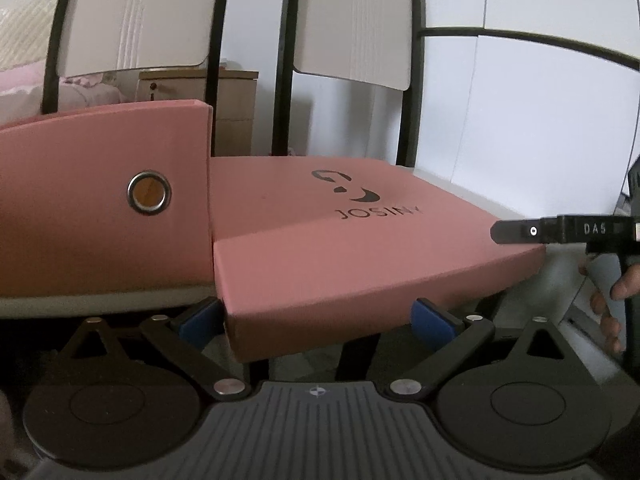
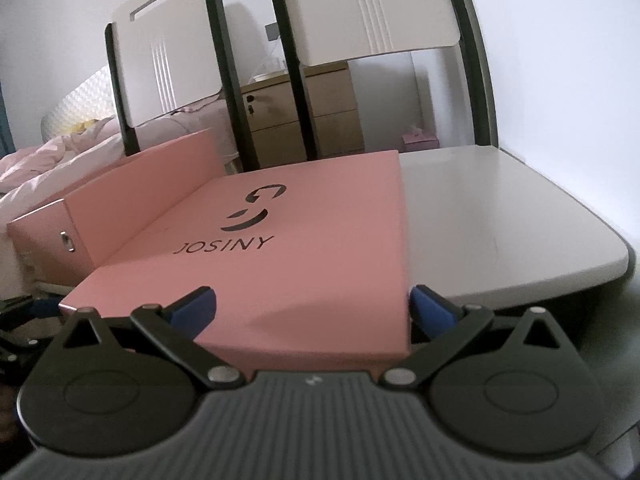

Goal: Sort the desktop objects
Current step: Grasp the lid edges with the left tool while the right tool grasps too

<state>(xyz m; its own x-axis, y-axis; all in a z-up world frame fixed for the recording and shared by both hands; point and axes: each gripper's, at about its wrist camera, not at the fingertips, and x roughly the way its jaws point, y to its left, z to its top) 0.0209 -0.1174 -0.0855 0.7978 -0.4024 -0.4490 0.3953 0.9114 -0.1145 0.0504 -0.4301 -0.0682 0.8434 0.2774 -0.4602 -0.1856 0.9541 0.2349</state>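
Pink lid point(image 2: 280, 248) sits on the bench point(image 2: 500, 216), near edge overhanging. Both grippers, left gripper point(image 1: 318, 316) and right gripper point(image 2: 312, 308), have fingers spread around its corners, not clamped. Uneven squeeze could tip it off.

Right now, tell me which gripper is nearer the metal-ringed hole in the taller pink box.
Left. The left gripper sits at the JOSINY lid's near-left corner, just below-right of the metal-ringed hole. The right gripper straddles the lid's near-right corner, farther off.
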